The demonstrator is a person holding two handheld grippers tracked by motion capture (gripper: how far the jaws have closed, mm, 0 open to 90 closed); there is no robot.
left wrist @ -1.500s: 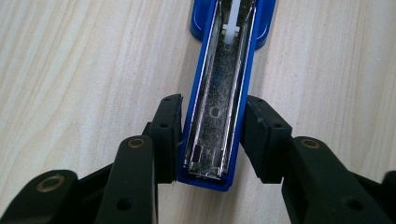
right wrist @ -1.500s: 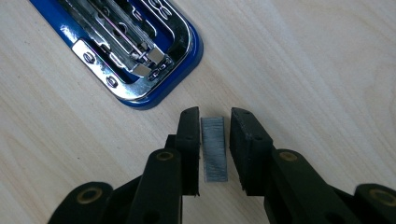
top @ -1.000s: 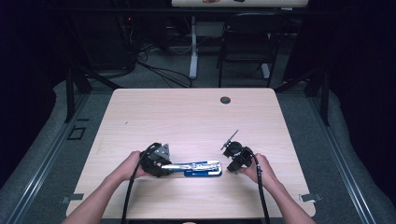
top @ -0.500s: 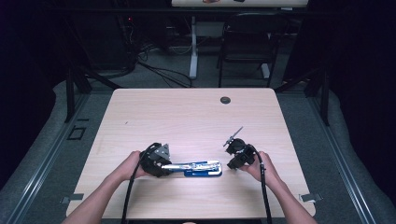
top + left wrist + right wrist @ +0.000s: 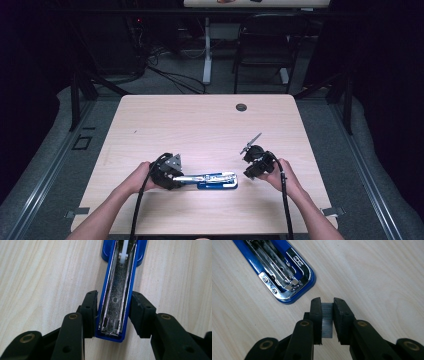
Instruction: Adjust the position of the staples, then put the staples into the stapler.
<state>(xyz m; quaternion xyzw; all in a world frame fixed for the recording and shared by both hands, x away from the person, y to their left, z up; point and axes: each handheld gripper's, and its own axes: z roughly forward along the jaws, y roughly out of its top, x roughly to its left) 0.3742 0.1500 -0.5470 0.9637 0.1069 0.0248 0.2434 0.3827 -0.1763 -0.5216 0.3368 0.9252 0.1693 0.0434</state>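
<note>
Nothing moved: left claw (image 5: 113,315) clamps stapler (image 5: 117,297), right claw (image 5: 327,320) staples (image 5: 327,320).

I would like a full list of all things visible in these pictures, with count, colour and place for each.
stapler: one, blue and silver, opened flat on the near middle of the table.
strip of staples: one, grey, between the right gripper's jaws, just off the stapler's front end.
table: one, light wood, centre; a dark round hole near its far edge.
chair: one, dark, behind the table.
left gripper: one, black, jaws pressed on the stapler's open top arm.
right gripper: one, black, shut on the staples.
forearms: two, entering from the bottom edge of the high view.
</note>
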